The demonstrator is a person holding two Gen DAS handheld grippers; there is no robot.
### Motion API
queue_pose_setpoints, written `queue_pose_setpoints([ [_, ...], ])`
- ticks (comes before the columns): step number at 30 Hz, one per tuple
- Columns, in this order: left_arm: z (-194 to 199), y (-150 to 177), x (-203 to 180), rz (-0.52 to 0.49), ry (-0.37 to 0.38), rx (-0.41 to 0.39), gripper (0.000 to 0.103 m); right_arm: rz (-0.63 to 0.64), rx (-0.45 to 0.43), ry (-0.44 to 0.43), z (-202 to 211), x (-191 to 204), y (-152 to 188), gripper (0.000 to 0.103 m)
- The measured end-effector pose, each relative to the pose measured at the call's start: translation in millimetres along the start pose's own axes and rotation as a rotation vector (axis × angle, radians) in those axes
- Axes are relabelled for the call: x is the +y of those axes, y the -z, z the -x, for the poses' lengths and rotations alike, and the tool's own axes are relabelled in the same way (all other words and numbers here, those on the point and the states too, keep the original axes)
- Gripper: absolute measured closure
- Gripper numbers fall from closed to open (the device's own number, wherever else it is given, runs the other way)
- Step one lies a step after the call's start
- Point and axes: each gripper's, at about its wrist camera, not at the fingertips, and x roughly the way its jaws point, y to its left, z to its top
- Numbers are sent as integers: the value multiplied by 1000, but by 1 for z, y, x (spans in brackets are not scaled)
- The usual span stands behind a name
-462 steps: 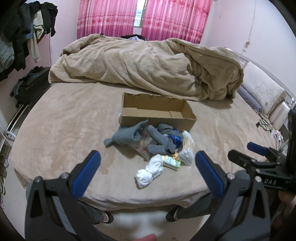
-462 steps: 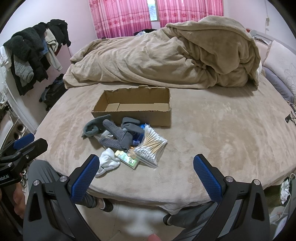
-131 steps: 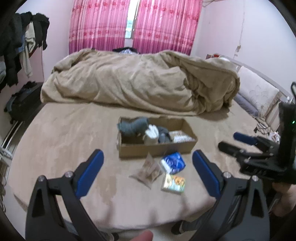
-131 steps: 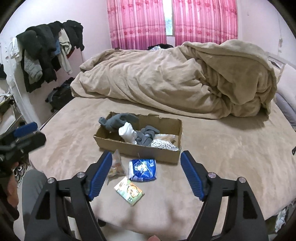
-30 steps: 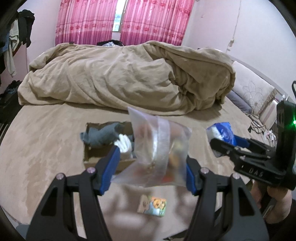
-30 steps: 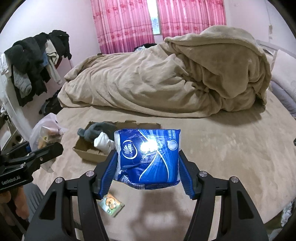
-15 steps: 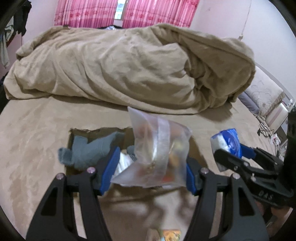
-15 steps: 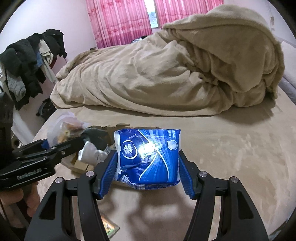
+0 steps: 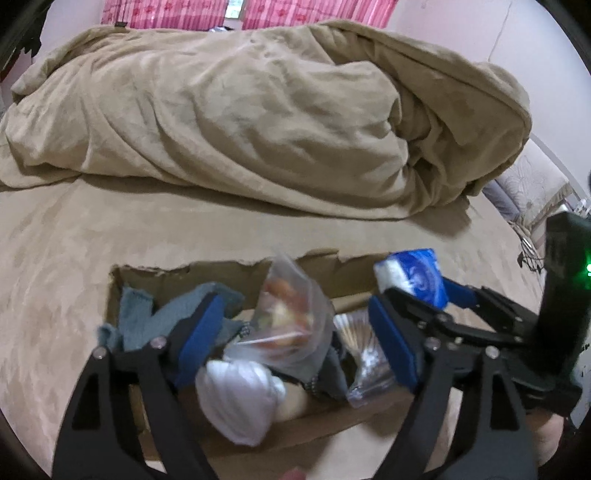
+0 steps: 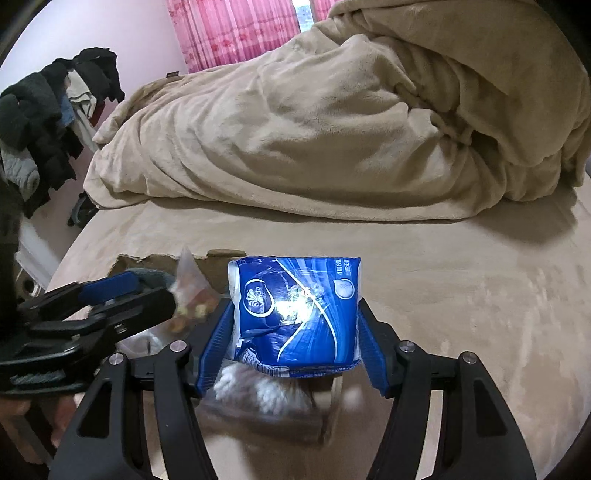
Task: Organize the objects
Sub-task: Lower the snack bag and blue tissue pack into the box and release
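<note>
The blue tissue pack (image 10: pixel 295 310) sits clamped between the right gripper (image 10: pixel 291 347)'s pads, over the cardboard box (image 9: pixel 258 435). At nine o'clock, the left gripper (image 9: pixel 295 339) gapes wide, the clear snack bag (image 9: pixel 291 325) lying loose between its fingers.

A rumpled tan duvet (image 9: pixel 258 122) (heaped high) lies before pink curtains (image 10: pixel 236 33).

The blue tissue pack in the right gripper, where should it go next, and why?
Probably a little lower, then let go. The right gripper is shut on the blue tissue pack just above the cardboard box, where the clear snack bag has already dropped from the open left gripper.
</note>
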Motion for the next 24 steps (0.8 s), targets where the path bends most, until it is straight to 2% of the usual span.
queue_pose_setpoints([
  [7, 52, 5, 0, 14, -18, -68, 13, 27, 6, -38, -3, 7, -7, 29],
  [11, 86, 15, -1, 10, -22, -99, 13, 21, 5, -26, 6, 10, -7, 26],
  [18, 138, 40, 2, 19, -57, -131, 13, 46, -25, 6, 55, 24, 3, 26],
  [24, 180, 63, 0, -5, -83, -162, 13, 68, -59, 27, 115, 40, 22, 26],
])
